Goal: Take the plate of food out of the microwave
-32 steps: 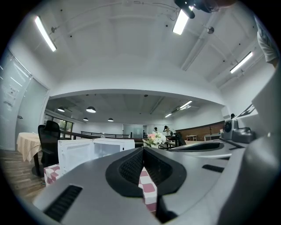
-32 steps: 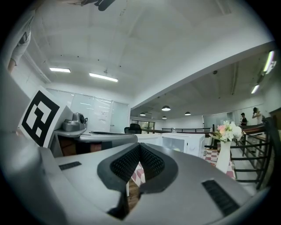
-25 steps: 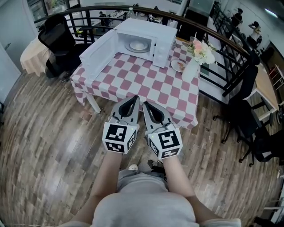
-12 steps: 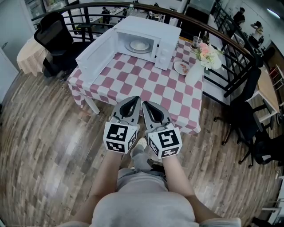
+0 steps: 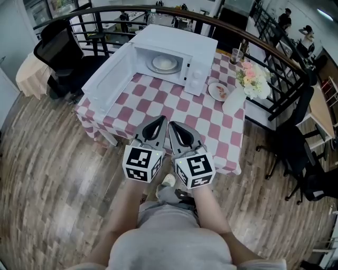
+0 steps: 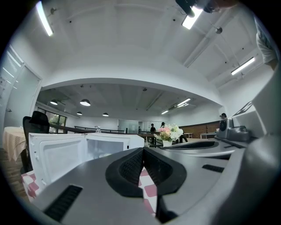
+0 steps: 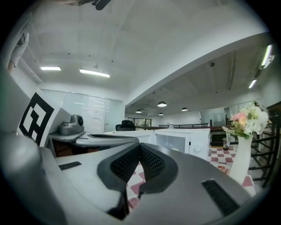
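Room: wood-plank floor (image 5: 53, 174), with a curved dark railing (image 5: 105, 13) behind a table (image 5: 174, 108) covered in a pink-and-white checked cloth. A black office chair (image 5: 58, 52) stood off the table's left end.
Microwave (image 5: 177, 39): white, it sat at the far side of the table, its door (image 5: 108, 79) swung wide open to the left.
Plate of food (image 5: 165, 64): it lay inside the open microwave cavity.
Second plate (image 5: 220, 91): it was on the cloth just right of the microwave, near a white vase (image 5: 234, 101) of flowers.
Left gripper (image 5: 160, 118): its jaws were pressed together with nothing between them. It was held level over the table's near edge, pointing toward the microwave and well apart from it.
Right gripper (image 5: 172, 124): it was just beside the left one, its jaws likewise clenched and empty.
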